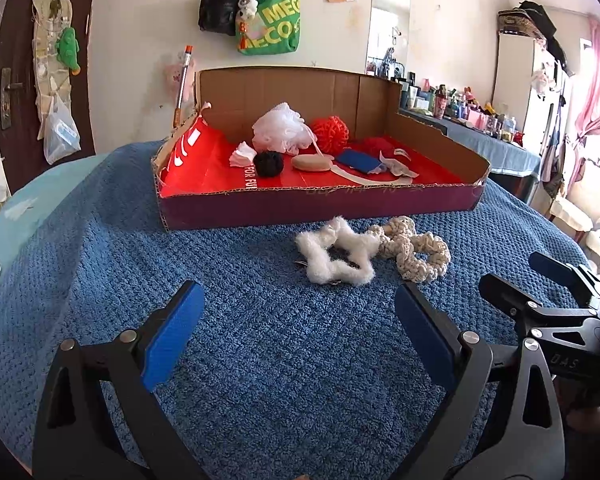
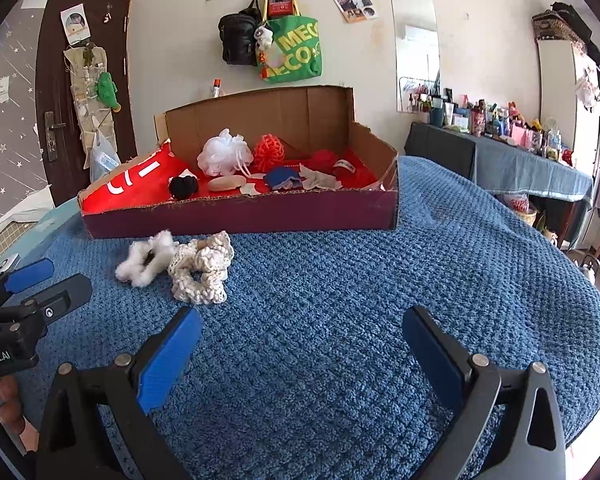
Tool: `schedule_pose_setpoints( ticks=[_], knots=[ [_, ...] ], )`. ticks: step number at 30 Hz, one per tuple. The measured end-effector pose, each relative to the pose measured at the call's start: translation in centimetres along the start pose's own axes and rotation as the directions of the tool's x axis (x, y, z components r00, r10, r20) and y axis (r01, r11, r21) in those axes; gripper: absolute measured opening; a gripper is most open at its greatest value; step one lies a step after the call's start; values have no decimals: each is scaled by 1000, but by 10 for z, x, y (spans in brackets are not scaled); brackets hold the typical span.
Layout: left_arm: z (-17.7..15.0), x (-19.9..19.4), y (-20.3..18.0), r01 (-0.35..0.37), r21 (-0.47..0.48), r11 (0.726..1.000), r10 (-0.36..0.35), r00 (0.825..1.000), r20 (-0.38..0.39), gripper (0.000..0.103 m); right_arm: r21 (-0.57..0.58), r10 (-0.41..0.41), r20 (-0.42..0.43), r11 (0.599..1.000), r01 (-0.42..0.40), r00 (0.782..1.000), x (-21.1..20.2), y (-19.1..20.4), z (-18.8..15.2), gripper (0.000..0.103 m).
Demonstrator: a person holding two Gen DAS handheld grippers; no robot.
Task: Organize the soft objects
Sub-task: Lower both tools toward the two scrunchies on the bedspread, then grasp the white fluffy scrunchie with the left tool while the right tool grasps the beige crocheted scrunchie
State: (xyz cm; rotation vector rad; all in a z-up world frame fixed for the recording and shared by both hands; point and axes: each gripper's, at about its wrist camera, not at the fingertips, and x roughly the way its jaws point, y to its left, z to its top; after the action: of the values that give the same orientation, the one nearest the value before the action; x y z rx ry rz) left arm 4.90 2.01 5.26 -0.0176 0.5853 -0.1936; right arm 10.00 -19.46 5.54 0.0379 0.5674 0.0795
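Ahead of the wide-spread, empty left gripper (image 1: 300,332), two scrunchies touch on the knitted blue blanket (image 1: 260,340), one fluffy white scrunchie (image 1: 336,254) and one cream crocheted scrunchie (image 1: 414,252), before the cardboard box (image 1: 320,204), while only the right view shows fingertips (image 2: 10,400) beside the equally wide right gripper (image 2: 302,356).

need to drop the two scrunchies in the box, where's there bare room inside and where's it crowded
Bare red floor shows along the cardboard box's front wall, between the black pom-pom and the left red flap, and at the far right corner. The middle is crowded: white bath pouf, orange pouf, beige sponge, blue cloth. The blue blanket right of the scrunchies is bare.
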Motion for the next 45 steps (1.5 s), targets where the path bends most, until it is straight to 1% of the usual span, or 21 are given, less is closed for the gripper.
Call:
schedule_pose_setpoints(
  ticks=[4,10,14,19,21,25,28,32,35,37,39,41,43,44,45],
  knots=[
    [7,4,2,6,6,1000,-6,1000,-20,97,3,19,-32,1000,-19,999,7,-1,7,103],
    [18,19,4,24,30,999,-21,997,-77,97,-1,63,-76,998,-64,995,16,-2,22,103],
    [26,30,3,51,51,997,-45,991,-125,97,3,129,-113,992,-129,985,24,-2,33,103],
    [35,48,-2,80,99,992,-59,979,-195,97,48,225,-185,974,-220,957,39,-6,44,103],
    [38,57,-2,83,112,990,-56,974,-221,97,59,238,-200,971,-231,951,43,-8,47,103],
    [44,72,-4,94,123,988,-59,963,-264,97,69,245,-205,969,-235,948,48,-13,54,103],
    [45,82,-7,101,146,984,-54,954,-294,97,82,260,-218,965,-248,941,54,-15,57,103],
    [41,85,0,67,177,982,-8,950,-314,97,67,286,-243,958,-278,927,61,-8,60,103],
    [41,81,18,43,152,988,7,950,-311,97,28,297,-260,954,-300,919,64,3,61,103],
    [42,80,24,44,145,988,2,953,-303,97,3,310,-271,947,-322,911,67,12,62,103],
    [44,81,23,69,153,986,-20,953,-303,97,-23,317,-285,941,-337,905,71,20,62,103],
    [45,82,17,109,171,979,-53,951,-306,97,-42,325,-302,935,-353,896,75,26,62,94],
    [46,83,11,152,188,970,-88,946,-312,95,-52,331,-326,929,-366,886,80,30,60,82],
    [46,84,7,168,200,965,-100,944,-313,92,-50,334,-336,927,-371,881,81,30,59,80],
    [47,84,4,182,214,960,-109,943,-314,81,-46,345,-345,923,-383,873,83,30,58,75]
  ],
)
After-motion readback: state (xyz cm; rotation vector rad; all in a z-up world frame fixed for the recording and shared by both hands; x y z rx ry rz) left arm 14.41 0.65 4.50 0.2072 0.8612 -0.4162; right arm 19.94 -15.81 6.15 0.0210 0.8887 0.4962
